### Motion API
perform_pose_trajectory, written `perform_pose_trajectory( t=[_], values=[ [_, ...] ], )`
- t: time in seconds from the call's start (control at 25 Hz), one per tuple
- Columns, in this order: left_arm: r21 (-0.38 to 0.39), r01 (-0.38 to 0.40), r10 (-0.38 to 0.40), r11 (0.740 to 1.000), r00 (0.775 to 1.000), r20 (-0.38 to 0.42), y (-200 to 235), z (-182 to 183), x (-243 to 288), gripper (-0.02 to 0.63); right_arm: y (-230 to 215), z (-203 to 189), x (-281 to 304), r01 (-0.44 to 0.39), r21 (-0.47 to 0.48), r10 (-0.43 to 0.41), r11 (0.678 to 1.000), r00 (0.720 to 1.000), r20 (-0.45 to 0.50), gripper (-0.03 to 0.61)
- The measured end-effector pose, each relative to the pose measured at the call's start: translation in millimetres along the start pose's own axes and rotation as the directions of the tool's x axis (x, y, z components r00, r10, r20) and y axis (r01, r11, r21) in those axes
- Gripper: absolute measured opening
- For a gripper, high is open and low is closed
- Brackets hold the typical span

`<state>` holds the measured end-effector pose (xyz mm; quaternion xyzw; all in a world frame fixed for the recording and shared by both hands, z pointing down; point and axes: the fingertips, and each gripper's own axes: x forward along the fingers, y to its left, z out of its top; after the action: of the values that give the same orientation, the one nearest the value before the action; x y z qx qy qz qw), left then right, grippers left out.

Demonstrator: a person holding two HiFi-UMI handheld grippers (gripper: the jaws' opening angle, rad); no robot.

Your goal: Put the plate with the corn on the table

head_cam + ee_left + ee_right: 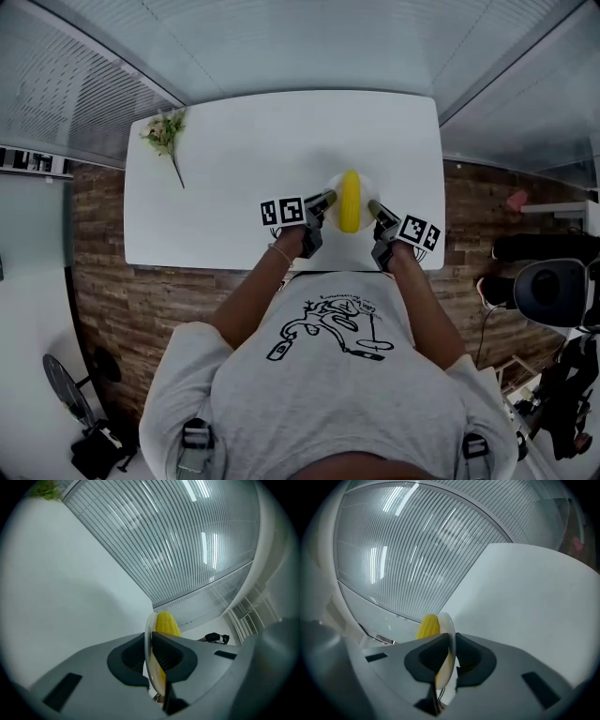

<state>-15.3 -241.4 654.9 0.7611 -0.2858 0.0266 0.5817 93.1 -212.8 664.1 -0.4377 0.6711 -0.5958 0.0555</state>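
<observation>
Head view: person standing at white table (234,187), holding white plate (364,187) over table's near edge. Grip: left gripper (328,199) pinching plate's left rim, right gripper (375,208) pinching its right rim; both gripper views showing jaws clamping thin rim. Yellow corn (350,201) lying across plate's middle, between both grippers. Plate possibly hovering just above tabletop; contact not discernible. Flower sprig (166,139) lying near table's far left corner, well apart.

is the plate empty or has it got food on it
Loaded: a yellow corn cob lies on the plate, whose opposite rims the left hand-held gripper and right hand-held gripper clamp.
</observation>
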Motion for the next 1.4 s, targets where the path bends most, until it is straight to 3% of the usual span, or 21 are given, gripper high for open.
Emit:
perform_pose_trajectory(
  t=[0.6,1.4],
  values=[
    [0.016,-0.109,0.110,0.994,0.992,-0.056,57.8,-25.7,30.9,0.043,-63.4,-15.8,29.8,0.115,-0.028,-0.116,0.993,0.991,-0.073,0.064],
    [0.086,-0.244,0.253,0.966,0.961,-0.116,86.8,-42.4,49.7,0.078,-96.4,-23.0,37.8,0.202,-0.046,-0.206,0.978,0.974,-0.095,0.072]
  ],
)
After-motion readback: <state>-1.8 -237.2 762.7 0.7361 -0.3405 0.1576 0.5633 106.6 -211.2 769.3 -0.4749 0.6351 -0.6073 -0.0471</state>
